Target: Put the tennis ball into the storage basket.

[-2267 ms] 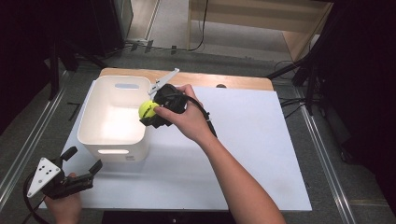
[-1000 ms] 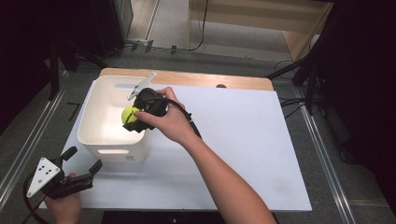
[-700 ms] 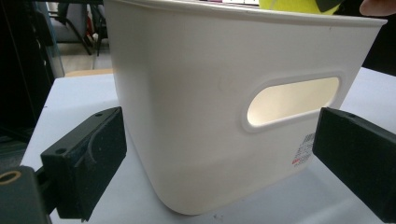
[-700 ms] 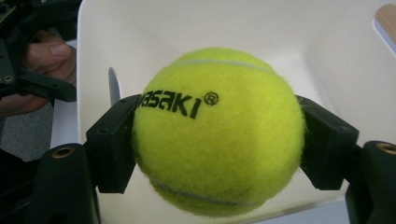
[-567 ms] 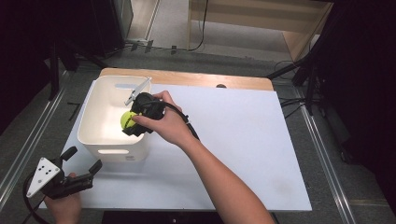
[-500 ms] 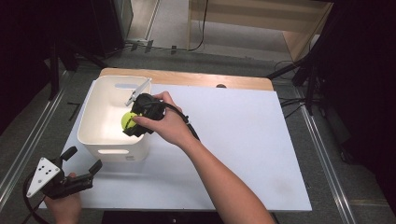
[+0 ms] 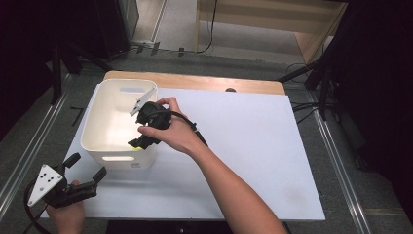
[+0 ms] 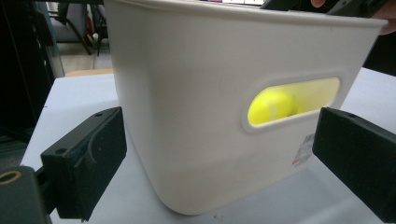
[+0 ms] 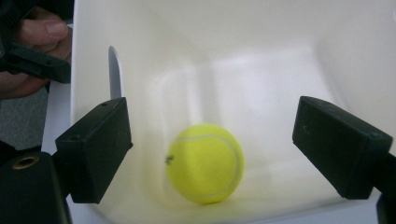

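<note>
- On the bin's floor, near the front wall, lies the ball, free of both jaws; it also glows yellow through the handle slot in the left gripper view.
- It looks like a felt tennis ball: light, springy, grippy rather than slick, not fragile, but likely to roll. I judge the best hold is across its widest part, jaws on opposite sides.
- The right gripper hangs just above it inside the bin, jaws spread wide on either side, gripping nothing.
- The left gripper rests near the table's front-left corner, just outside the bin's front wall, jaws apart and empty.
- The bin stands on the white table, at its left.
</note>
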The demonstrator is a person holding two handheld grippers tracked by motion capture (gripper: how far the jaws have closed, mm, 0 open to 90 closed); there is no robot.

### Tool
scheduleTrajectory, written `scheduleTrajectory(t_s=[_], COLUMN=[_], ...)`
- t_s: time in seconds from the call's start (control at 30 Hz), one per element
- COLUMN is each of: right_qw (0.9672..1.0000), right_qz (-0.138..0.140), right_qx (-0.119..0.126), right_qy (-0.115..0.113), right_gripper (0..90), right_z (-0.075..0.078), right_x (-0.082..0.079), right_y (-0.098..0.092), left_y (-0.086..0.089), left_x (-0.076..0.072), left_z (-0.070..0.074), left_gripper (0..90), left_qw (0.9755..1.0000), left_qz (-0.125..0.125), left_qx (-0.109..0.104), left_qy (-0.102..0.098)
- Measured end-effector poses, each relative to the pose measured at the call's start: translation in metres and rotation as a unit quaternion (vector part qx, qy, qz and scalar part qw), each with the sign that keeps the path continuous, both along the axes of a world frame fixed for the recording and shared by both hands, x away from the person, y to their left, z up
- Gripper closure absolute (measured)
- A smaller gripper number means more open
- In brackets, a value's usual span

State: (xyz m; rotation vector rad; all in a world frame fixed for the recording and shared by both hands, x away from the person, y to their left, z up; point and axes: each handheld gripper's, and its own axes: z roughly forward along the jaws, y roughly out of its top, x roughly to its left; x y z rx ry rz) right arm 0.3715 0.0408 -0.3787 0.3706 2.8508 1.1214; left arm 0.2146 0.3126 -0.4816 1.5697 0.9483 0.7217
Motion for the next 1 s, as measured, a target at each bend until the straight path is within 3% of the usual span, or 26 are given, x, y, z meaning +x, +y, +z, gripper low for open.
scheduleTrajectory(t_s=[0.1,0.2,0.67,1.0], right_qw=[0.9999,0.9995,0.9954,0.9927], right_qz=[-0.008,-0.015,-0.058,-0.086], right_qx=[0.012,0.022,0.063,0.068], right_qy=[-0.008,-0.014,-0.043,-0.049], right_gripper=[8.5,0.8,0.0,0.0], right_z=[0.004,0.006,0.017,0.011], right_x=[-0.001,-0.002,-0.012,-0.016], right_y=[-0.005,-0.011,-0.045,-0.075], left_y=[0.000,0.000,-0.001,-0.002], left_x=[0.000,0.000,0.000,0.000], left_z=[0.000,0.000,0.000,0.000], left_gripper=[2.8,2.8,2.9,2.8], left_qw=[1.0000,1.0000,1.0000,1.0000], left_qz=[0.000,0.000,0.001,0.002], left_qx=[-0.001,-0.001,0.000,0.005], left_qy=[0.000,-0.001,0.002,0.004])
